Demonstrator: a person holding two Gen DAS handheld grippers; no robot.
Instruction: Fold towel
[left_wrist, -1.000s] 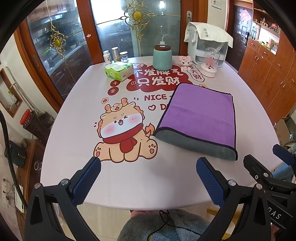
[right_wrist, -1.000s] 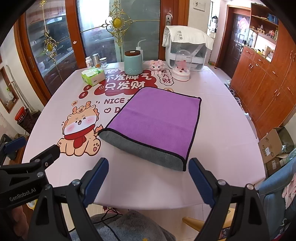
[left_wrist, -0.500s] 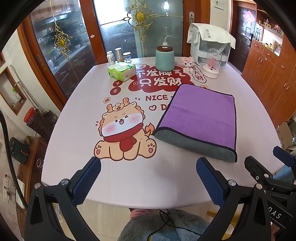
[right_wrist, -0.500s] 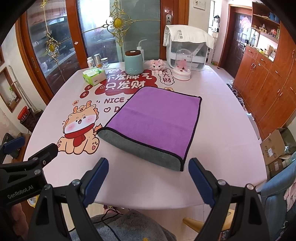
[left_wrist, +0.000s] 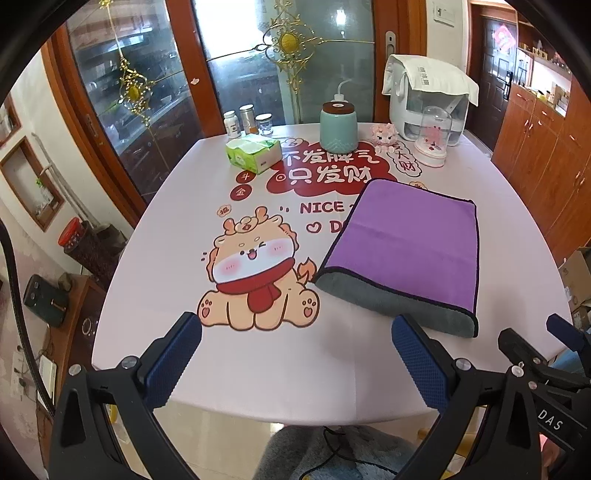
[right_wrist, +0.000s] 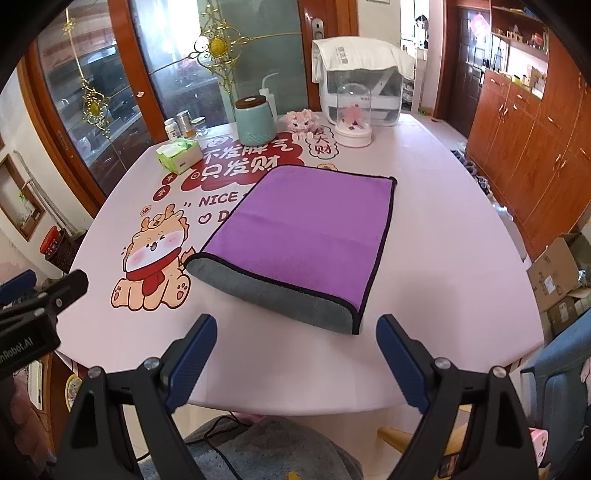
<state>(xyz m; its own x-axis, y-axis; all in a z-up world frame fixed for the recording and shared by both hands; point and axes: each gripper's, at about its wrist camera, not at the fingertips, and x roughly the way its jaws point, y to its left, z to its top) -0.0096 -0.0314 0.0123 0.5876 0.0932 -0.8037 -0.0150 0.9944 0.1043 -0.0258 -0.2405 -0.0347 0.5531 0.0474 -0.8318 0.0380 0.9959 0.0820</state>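
Note:
A purple towel (left_wrist: 410, 243) with a grey underside lies folded flat on the pink table (left_wrist: 280, 354); its grey folded edge faces me. It also shows in the right wrist view (right_wrist: 310, 229). My left gripper (left_wrist: 295, 354) is open and empty, above the table's near edge, left of the towel's near corner. My right gripper (right_wrist: 295, 354) is open and empty, just short of the towel's grey edge. Neither touches the towel.
At the table's far side stand a teal jar (left_wrist: 338, 125), a green tissue box (left_wrist: 253, 153), small bottles (left_wrist: 245, 120), a glass dome (left_wrist: 434, 138) and a white appliance (left_wrist: 428, 99). Wooden cabinets (right_wrist: 524, 122) stand at the right. Cardboard boxes (right_wrist: 557, 273) sit on the floor.
Both grippers have drawn back slightly from the table and stayed open. The towel has not moved.

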